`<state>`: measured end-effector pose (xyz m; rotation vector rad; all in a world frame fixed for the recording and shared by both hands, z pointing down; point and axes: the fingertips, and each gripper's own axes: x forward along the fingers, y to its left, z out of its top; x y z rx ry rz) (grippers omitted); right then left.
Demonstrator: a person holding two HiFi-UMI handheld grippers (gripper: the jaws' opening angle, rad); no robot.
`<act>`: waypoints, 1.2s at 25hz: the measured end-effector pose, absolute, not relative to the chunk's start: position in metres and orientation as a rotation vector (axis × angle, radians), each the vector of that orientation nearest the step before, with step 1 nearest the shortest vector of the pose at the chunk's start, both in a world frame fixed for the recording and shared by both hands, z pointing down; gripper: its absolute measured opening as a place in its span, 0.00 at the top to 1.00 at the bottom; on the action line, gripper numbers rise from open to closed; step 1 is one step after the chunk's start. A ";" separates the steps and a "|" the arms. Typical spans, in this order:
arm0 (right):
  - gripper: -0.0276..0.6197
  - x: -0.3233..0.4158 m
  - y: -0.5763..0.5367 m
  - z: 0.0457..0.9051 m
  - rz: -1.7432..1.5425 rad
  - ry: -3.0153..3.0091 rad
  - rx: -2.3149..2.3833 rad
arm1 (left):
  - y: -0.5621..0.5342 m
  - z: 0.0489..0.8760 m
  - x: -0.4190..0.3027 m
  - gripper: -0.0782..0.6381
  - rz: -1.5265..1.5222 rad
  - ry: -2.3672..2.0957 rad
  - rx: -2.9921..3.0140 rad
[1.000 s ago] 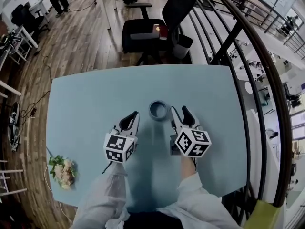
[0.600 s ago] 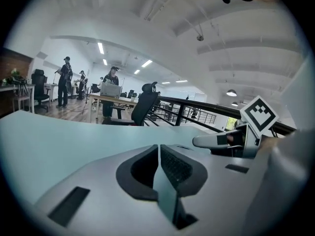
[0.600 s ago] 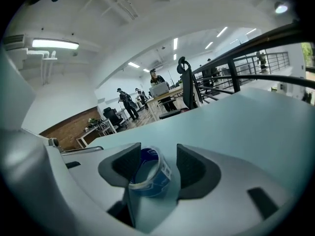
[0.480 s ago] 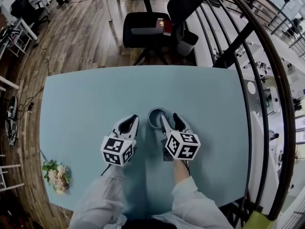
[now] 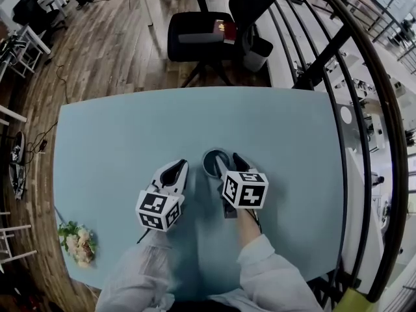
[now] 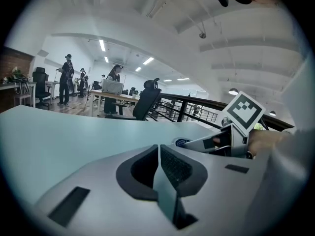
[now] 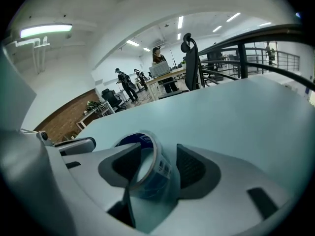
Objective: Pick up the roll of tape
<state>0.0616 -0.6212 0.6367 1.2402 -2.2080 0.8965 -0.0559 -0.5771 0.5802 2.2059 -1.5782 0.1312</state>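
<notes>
A roll of clear tape with a blue core (image 5: 209, 156) lies flat on the pale blue table (image 5: 130, 129). My right gripper (image 5: 227, 164) is open and straddles the roll's near right wall, one finger inside the ring and one outside. In the right gripper view the tape (image 7: 149, 154) stands between the pads of the right gripper (image 7: 158, 155), close to the left pad, with a gap to the right pad. My left gripper (image 5: 179, 169) rests shut and empty just left of the roll. Its pads meet in the left gripper view (image 6: 158, 154), where the tape (image 6: 181, 142) shows beyond.
A small bunch of flowers (image 5: 78, 239) lies at the table's near left corner. A black office chair (image 5: 201, 38) stands beyond the far edge. A dark metal railing (image 5: 351, 109) runs along the right side.
My right gripper has moved left and forward until its fingers straddle the roll's wall. The left gripper has hardly shifted. The roll stays on the table.
</notes>
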 end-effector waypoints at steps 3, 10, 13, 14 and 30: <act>0.59 0.061 -0.622 0.639 0.891 -2.191 1.221 | -0.578 0.582 -0.058 0.85 0.127 -1.589 2.192; 0.78 0.061 -0.621 0.637 0.849 -2.197 1.217 | -0.573 0.580 -0.058 0.85 0.122 -1.584 2.197; 0.79 0.062 -0.619 0.634 0.836 -2.215 1.228 | -0.571 0.580 -0.063 0.85 0.121 -1.595 2.186; 0.79 0.062 -0.618 0.633 0.832 -2.224 1.229 | -0.571 0.580 -0.064 0.85 0.119 -1.597 2.182; 0.80 0.082 -0.591 0.578 0.834 -2.315 1.353 | -0.543 0.541 -0.068 0.85 0.109 -1.633 2.217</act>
